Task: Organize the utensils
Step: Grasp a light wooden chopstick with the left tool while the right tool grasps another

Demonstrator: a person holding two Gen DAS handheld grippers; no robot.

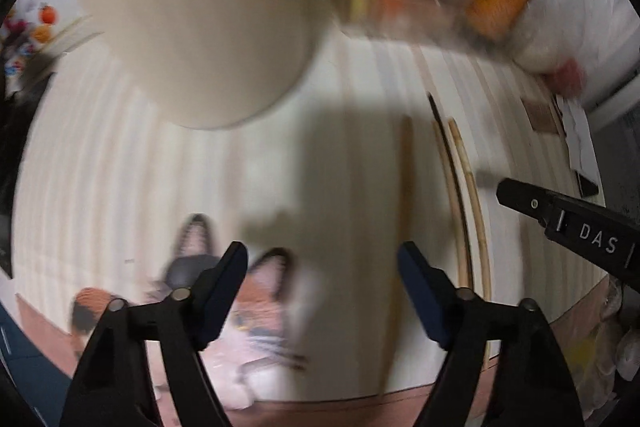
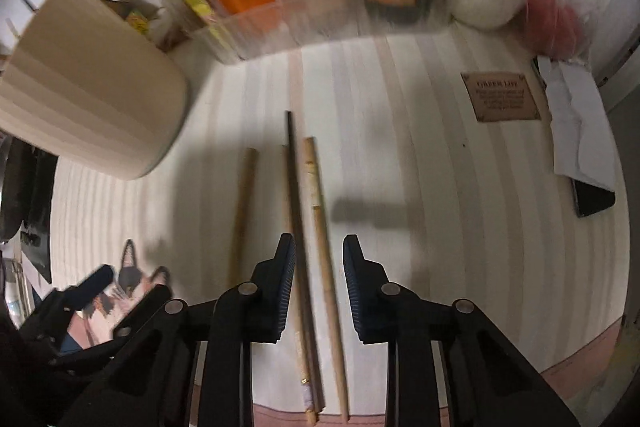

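The right gripper (image 2: 319,259) has its dark-padded jaws narrowed but not gripping. Between them, on the pale striped mat (image 2: 420,167), lie a thin black chopstick (image 2: 294,187) and a light bamboo chopstick (image 2: 320,211) side by side; a third pale stick seems tucked just left of the black one, though blur makes that hard to tell. The pads sit on either side of the pair with a gap showing, and whether the fingertips already touch the mat I cannot tell.

To do this step well, the jaws should settle low enough to straddle both sticks near their middle and close squarely — an off-centre pinch would likely let one stick swing or slip out. A separate brown wooden chopstick (image 2: 242,215) lies near, to the left, outside the jaws.

The left gripper (image 1: 322,267) has its jaws standing wide with nothing between them, over the mat's near edge and a cat-face picture (image 1: 256,311) there. In its view the brown stick lies just beside its right finger, so it looks set for that one; it would need to shift across to centre on it.

Beyond stands a tall cream cylindrical holder (image 2: 92,87) — presumably where the chopsticks go. Behind are boxes in a clear plastic bin (image 2: 304,15).
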